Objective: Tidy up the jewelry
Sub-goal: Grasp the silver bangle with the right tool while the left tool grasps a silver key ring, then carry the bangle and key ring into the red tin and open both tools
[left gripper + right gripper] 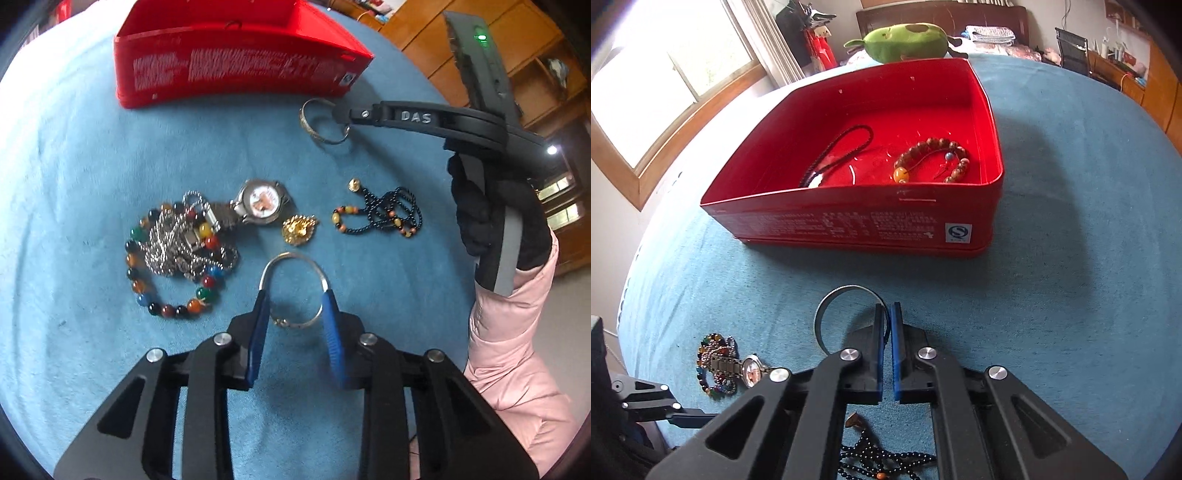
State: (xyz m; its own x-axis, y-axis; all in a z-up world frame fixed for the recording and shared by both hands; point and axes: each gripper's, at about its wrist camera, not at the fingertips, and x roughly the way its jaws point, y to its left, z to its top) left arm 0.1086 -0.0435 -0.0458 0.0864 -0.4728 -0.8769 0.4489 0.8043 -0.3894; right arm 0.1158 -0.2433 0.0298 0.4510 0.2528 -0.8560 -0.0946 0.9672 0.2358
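Cloth (74, 184), blue, carries everything we see: red tin (857, 221), then jewelry. Our right gripper (886, 314) pinches an engraved silver bangle (827, 306) (near the tin); our left gripper (293, 306) straddles a thin silver bangle (291, 258), pads apparently touching.

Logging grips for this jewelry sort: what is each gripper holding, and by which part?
The right gripper is shut on the rim of a wide silver bangle. The left gripper straddles a thin silver bangle; no firm grip shows.
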